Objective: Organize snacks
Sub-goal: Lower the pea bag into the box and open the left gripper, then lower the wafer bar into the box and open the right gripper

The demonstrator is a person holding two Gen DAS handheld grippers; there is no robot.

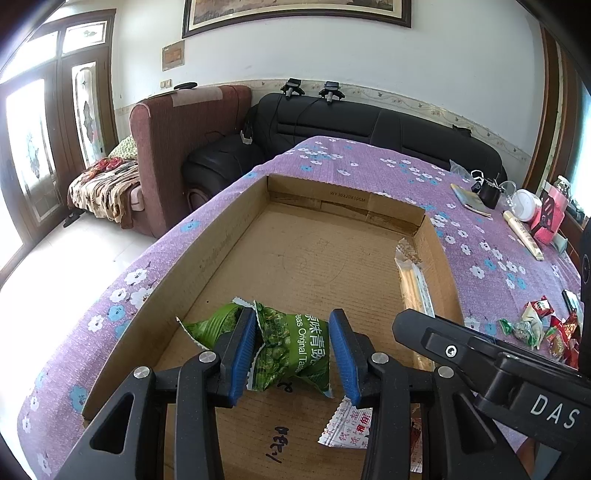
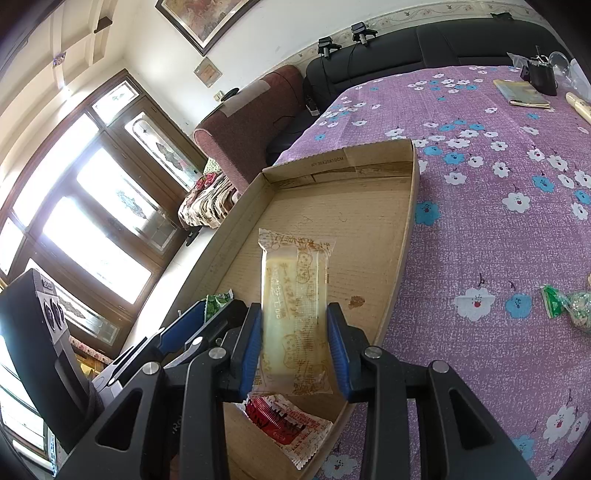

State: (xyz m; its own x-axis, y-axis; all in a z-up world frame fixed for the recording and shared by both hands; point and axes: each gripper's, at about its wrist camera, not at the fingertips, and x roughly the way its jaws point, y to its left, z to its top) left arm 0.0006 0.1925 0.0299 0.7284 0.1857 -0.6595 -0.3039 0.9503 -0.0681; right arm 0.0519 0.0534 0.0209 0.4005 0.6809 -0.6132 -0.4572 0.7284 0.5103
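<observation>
Snacks are mid-delivery over the cardboard box (image 2: 406, 236) on the desk (image 2: 480, 229): right tool (image 2: 294, 343) clamps a pale cake bar (image 2: 295, 310), long axis toward the far wall; left tool (image 1: 293, 350) pinches a green pea packet (image 1: 288, 347) over its near end.

Place: a home living room.
Seating: a black leather sofa (image 1: 369, 122) along the wall, a maroon armchair (image 1: 184, 147) beside it.
Wall: a framed picture (image 1: 295, 14) above a patterned border strip.
Door: wooden, with decorated glass panes (image 2: 96, 236), daylight coming through.
Table: covered with a purple flowered cloth (image 2: 498, 221), a cardboard box (image 1: 229, 240) and loose snacks (image 1: 539, 325) on it.
</observation>
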